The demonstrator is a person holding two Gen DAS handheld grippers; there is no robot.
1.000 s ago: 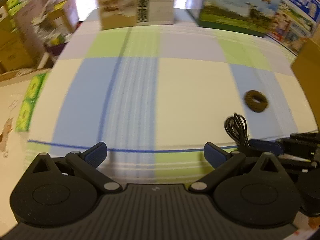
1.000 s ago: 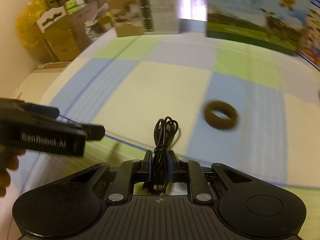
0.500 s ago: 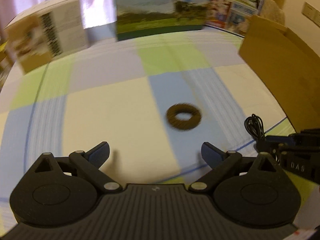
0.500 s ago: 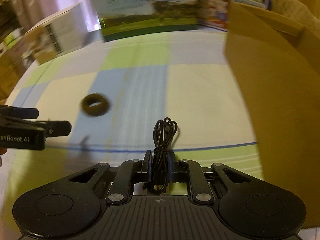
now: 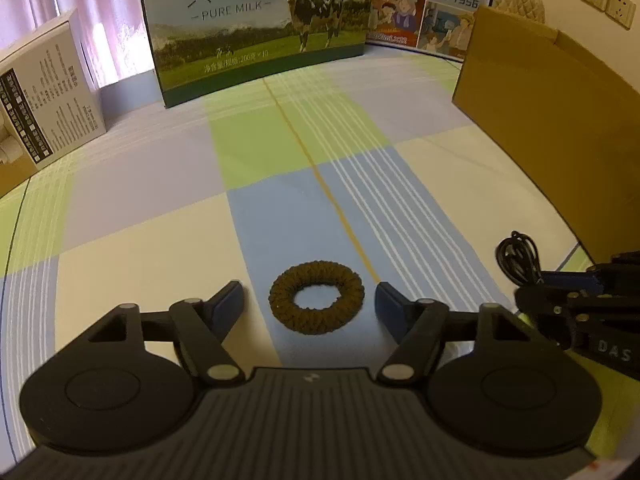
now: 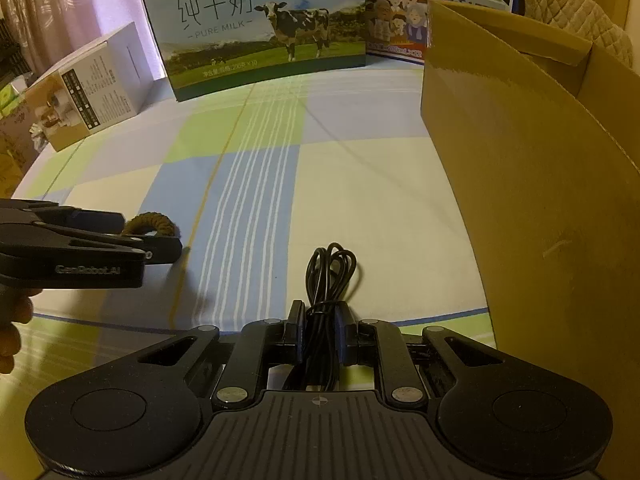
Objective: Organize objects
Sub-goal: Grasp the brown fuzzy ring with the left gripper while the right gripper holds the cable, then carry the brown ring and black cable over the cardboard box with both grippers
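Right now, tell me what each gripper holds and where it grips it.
The right gripper is shut on the coiled black cable near the bundle's lower end. The left gripper holds nothing; it is open around the brown ring.

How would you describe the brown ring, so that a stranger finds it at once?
Start at the big milk carton with the cow and follow the checked cloth toward the camera. The brown ring lies flat on a blue square, between the open left tool's fingers. It alone is round, fuzzy and brown.
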